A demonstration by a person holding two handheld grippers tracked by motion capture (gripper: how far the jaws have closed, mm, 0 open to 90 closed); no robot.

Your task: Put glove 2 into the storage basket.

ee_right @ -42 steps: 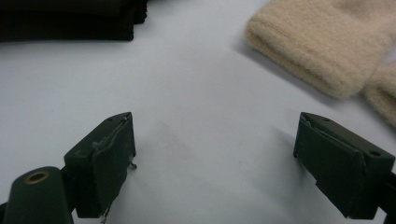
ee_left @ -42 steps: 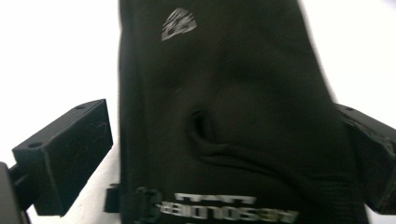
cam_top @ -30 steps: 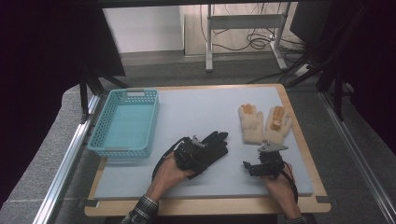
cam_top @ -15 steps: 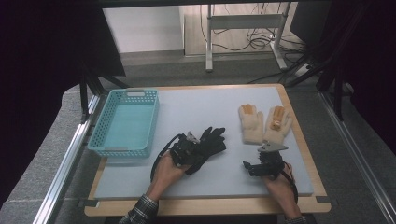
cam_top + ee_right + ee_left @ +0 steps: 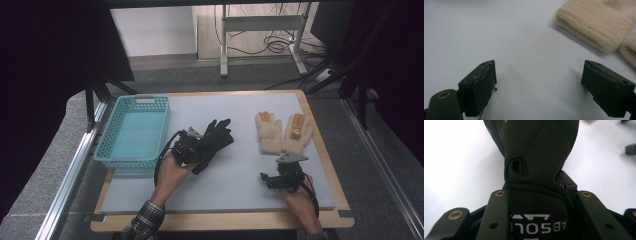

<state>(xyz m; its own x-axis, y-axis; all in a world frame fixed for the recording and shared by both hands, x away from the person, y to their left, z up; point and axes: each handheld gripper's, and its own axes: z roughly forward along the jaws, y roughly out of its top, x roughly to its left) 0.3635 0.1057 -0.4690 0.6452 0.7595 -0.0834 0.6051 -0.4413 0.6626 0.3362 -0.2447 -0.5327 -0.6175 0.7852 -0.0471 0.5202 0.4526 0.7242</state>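
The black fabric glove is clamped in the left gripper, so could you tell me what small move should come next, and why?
Probably carry the black fabric glove left toward the turquoise plastic basket: the left gripper has its jaws shut on the cuff, and the basket beside it holds nothing.

Grey floor (image 5: 50,185) surrounds the wooden-edged table (image 5: 320,150). Beyond it, a white wall (image 5: 150,30), a metal stand (image 5: 260,30), loose cables (image 5: 270,45).

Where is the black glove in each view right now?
High view: black glove centre-left of the table, beside the blue basket, in the left gripper.
Left gripper view: glove centre, cuff clamped between the jaws.
Right gripper view: not in it.
Shared landmark: the pale table mat.
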